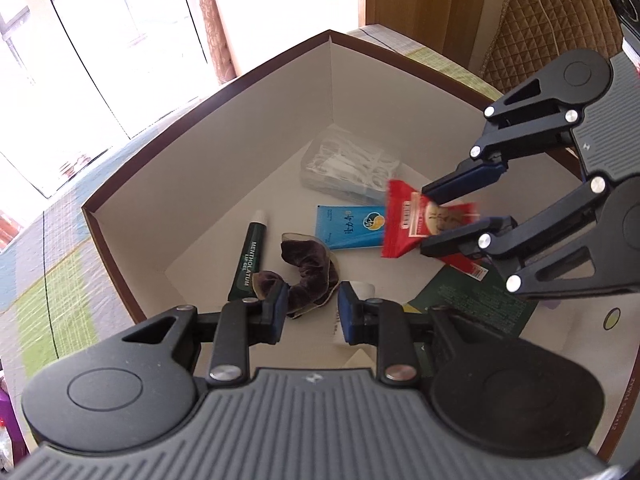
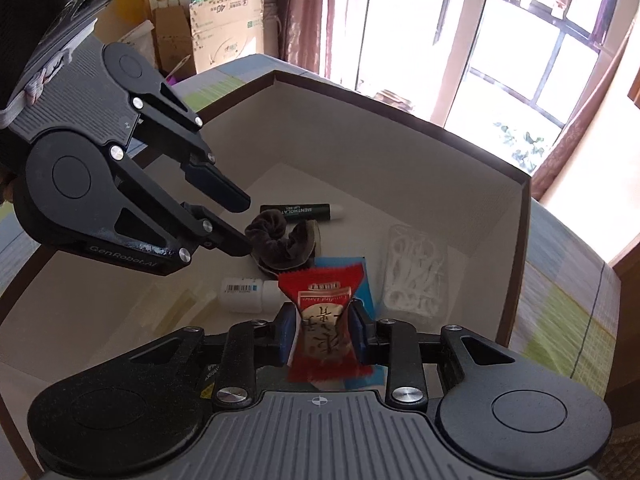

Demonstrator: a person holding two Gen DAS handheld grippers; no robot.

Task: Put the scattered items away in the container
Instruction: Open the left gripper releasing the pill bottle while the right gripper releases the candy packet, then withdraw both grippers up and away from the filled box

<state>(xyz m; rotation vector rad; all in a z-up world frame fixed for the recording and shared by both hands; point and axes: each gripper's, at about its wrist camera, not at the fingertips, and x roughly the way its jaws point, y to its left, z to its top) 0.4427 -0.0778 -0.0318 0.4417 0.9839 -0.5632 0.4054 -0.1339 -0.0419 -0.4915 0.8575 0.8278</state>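
Note:
A white box with a brown rim (image 1: 208,98) (image 2: 400,106) stands on the table. My right gripper (image 1: 425,220) (image 2: 322,330) is over the box, shut on a red snack packet (image 1: 416,224) (image 2: 324,312). My left gripper (image 1: 312,308) (image 2: 245,224) hangs open just above a dark velvet scrunchie (image 1: 310,272) (image 2: 276,240), nothing between its fingers. On the box floor lie a green lip gel tube (image 1: 250,258) (image 2: 300,210), a blue sachet (image 1: 352,226) (image 2: 366,280), a bag of floss picks (image 1: 352,164) (image 2: 416,276), a small white bottle (image 1: 364,291) (image 2: 244,294) and a dark green packet (image 1: 476,300).
The box sits on a checked tablecloth (image 1: 52,264) (image 2: 560,300). A quilted chair cushion (image 1: 552,20) is behind the box at the right. Cardboard boxes (image 2: 224,32) stand beyond the table. Large windows (image 2: 500,48) are close by.

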